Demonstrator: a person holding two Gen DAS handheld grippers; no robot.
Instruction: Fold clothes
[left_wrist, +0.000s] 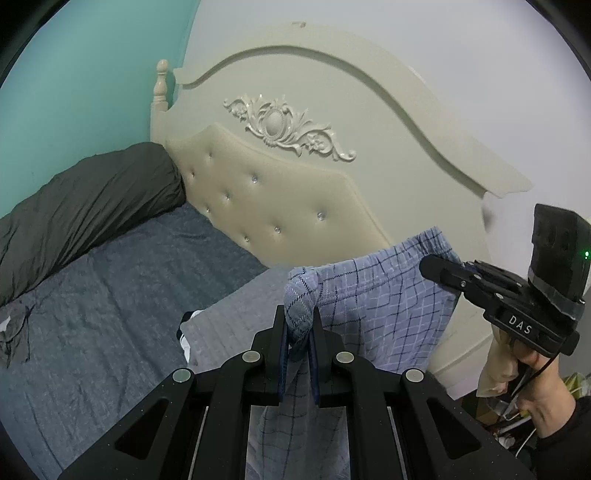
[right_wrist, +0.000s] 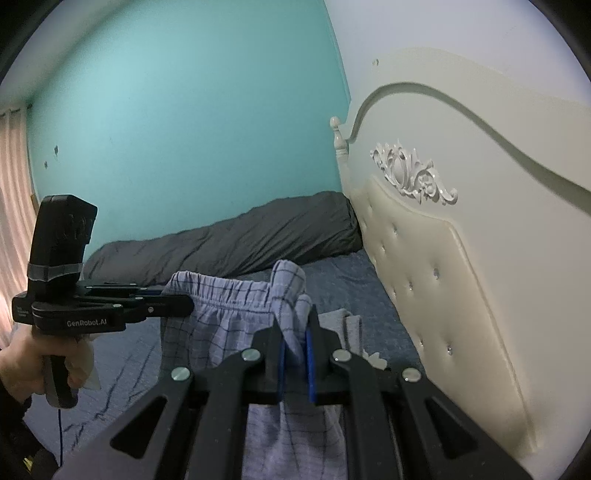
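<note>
Left of the headboard (left_wrist: 280, 192), a dark grey duvet (left_wrist: 81, 206) lies rolled along the teal wall (right_wrist: 184, 110), on the blue-grey bedsheet (left_wrist: 110, 295). In front of the headboard, the checked blue shorts (left_wrist: 376, 302) hang in the air above the sheet, waistband stretched between both tools. The left gripper (left_wrist: 299, 332) is clenched on one bunched waistband corner. Further right, toward the headboard's far end, the right gripper (right_wrist: 293, 332) pinches the other corner, jaws clamped on cloth.
</note>
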